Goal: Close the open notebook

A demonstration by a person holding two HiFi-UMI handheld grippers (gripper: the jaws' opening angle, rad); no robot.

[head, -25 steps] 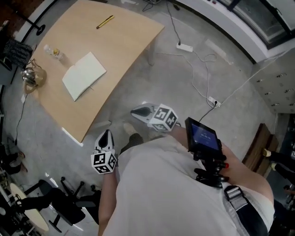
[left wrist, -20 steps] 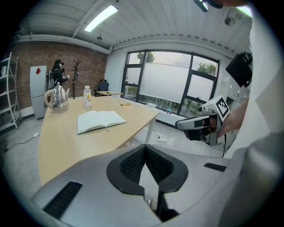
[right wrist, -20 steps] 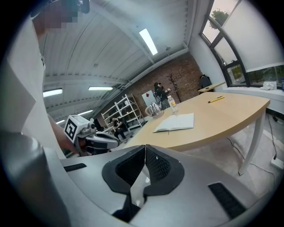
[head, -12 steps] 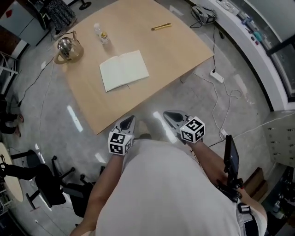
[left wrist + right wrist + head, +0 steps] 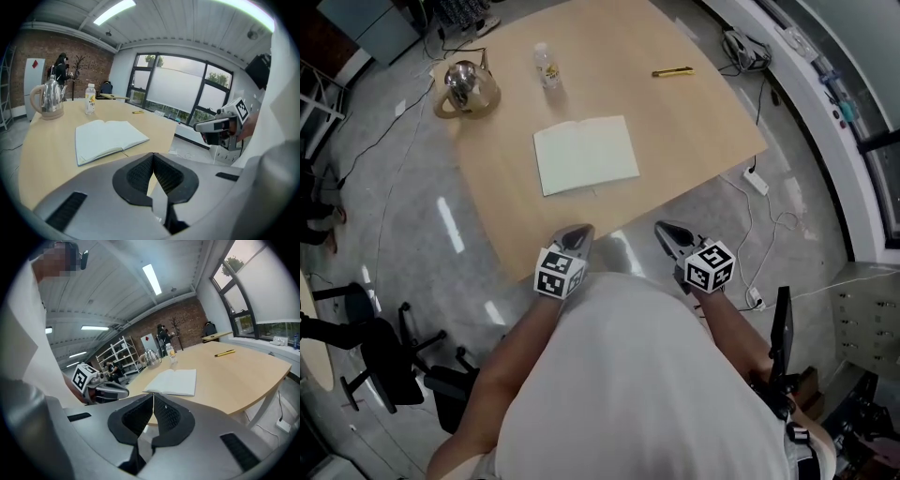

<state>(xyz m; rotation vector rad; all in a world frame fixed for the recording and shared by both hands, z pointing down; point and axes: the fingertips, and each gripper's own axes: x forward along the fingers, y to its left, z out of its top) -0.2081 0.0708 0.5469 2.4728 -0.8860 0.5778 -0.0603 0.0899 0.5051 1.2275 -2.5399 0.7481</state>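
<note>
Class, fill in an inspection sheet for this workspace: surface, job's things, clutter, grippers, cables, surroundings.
Surface: wooden table, mostly bare.
Job's things: notebook lies open and flat in mid-table, untouched.
Clutter: kettle and bottle at the far side; yellow pen lies apart from them.
Grippers: left gripper and right gripper are both shut and empty, off the table's near edge, short of the notebook.
Cables: cables trail over the floor right of the table, by a power strip.
Surroundings: office chairs at left; windows; brick wall.
</note>
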